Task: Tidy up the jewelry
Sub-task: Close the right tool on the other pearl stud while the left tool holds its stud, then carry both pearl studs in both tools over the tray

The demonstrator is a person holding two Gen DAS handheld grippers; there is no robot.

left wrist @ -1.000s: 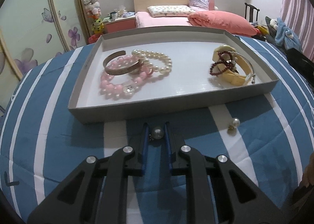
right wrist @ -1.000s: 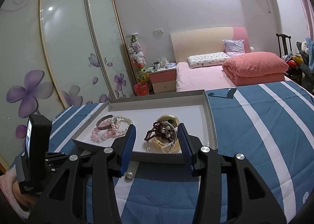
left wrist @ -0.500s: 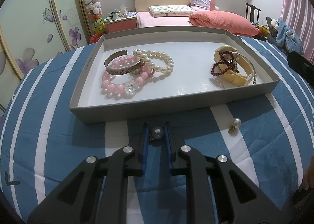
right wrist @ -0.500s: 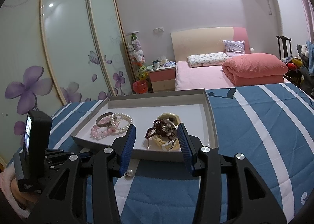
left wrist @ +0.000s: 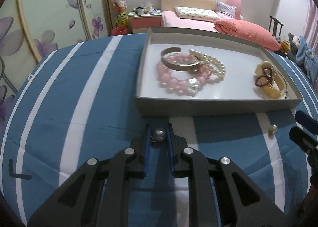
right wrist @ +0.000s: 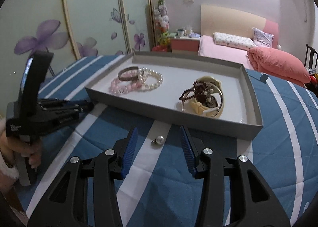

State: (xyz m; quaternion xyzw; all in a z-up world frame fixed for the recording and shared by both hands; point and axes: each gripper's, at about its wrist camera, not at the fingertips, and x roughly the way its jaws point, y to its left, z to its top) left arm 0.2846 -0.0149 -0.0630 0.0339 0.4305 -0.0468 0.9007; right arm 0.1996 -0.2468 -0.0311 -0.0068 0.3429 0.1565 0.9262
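Blue-and-white striped bedding (left wrist: 75, 95) stretches under us, with the grey tray (left wrist: 216, 105) lying on it and a pink bed behind. Our left gripper (left wrist: 158, 134) is pinched narrow on a pearl earring (left wrist: 159, 134), held just short of the tray's near wall. Our right gripper (right wrist: 158, 141) stands wide, touching nothing, its blue pads either side of a second pearl earring (right wrist: 158, 140) lying loose on a white stripe. In the tray the pink bead bracelet (left wrist: 174, 80), the metal cuff (left wrist: 178, 62) and the white pearl bracelet (left wrist: 210, 64) overlap; the yellow watch (right wrist: 206, 103) sits apart. We judge the round pearl could squirt from the left pads if the grip slackens, and roll into the soft folds. Closing the right tongs off-centre may push the loose earring into the cloth.
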